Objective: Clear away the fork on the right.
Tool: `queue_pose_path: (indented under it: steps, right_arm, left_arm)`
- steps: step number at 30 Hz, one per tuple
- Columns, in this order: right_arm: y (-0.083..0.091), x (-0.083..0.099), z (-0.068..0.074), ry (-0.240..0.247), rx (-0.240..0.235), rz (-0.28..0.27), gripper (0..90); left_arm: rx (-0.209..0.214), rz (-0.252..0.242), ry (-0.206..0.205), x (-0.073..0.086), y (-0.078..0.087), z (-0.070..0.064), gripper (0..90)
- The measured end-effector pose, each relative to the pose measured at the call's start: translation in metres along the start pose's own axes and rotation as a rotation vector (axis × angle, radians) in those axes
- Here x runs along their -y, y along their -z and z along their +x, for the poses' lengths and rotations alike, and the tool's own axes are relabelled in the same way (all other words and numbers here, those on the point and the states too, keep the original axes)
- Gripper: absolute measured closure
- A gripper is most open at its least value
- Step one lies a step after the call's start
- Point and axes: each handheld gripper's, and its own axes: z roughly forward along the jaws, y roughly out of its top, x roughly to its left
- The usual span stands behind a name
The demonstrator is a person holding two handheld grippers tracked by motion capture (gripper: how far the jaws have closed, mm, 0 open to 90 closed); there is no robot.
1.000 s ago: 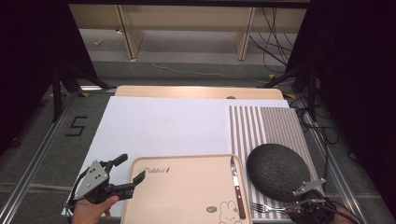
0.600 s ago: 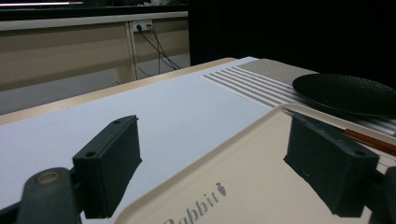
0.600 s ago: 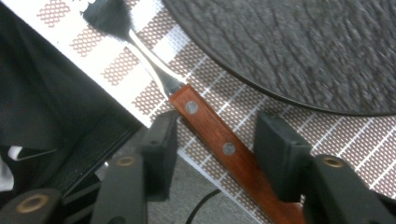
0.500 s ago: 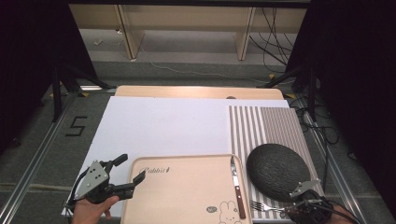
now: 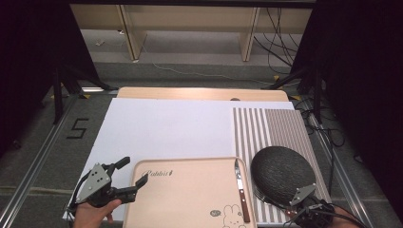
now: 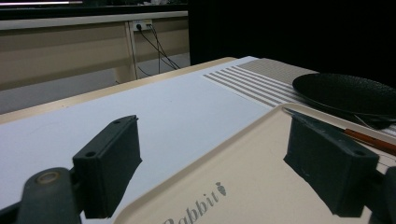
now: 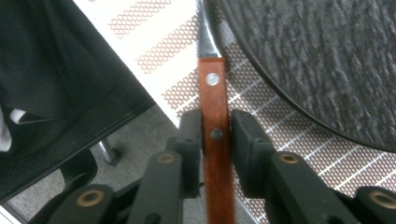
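Note:
A beige tray (image 5: 190, 194) with "Rabbit" printed on it lies at the table's front. My left gripper (image 5: 133, 171) stands open at the tray's (image 6: 243, 186) near left corner; in the left gripper view (image 6: 219, 163) one jaw is over the tray and the other over the white sheet. A wooden-handled knife (image 5: 241, 192) rests along the tray's right rim. A dark round plate (image 5: 283, 175) sits on the striped mat (image 5: 266, 128). My right gripper (image 7: 215, 135) is shut on the riveted wooden handle (image 7: 212, 88) of a utensil whose metal neck runs beside the plate (image 7: 317, 60).
A white sheet (image 5: 166, 128) covers the table's middle and left. The right gripper (image 5: 304, 213) sits at the front right corner, by the mat's edge (image 7: 159, 51). Floor and a dark chair part (image 7: 70, 93) lie below. Cables trail on the floor behind the table.
My right gripper has edged a little left and toward the front edge. The left gripper and the tray have stayed put.

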Motion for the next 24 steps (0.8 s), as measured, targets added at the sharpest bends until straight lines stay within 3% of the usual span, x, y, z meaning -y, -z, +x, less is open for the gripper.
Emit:
queue_pose_path:
  steps: [2, 13, 24]
  right_arm:
    - [-0.0008, -0.001, -0.0001, 0.037, 0.015, -0.006, 76.3]
    - [0.0007, -0.0037, 0.0042, 0.077, 0.033, 0.015, 77.1]
    - [0.0054, -0.0064, 0.0082, 0.079, 0.041, 0.019, 77.1]
  left_arm:
    - [0.003, 0.001, 0.0, 0.0, -0.001, -0.001, 17.0]
    - [0.0, -0.002, 0.001, -0.0002, 0.0005, 0.0, 17.0]
    - [-0.003, -0.001, 0.002, -0.0001, 0.0006, 0.0008, 17.0]
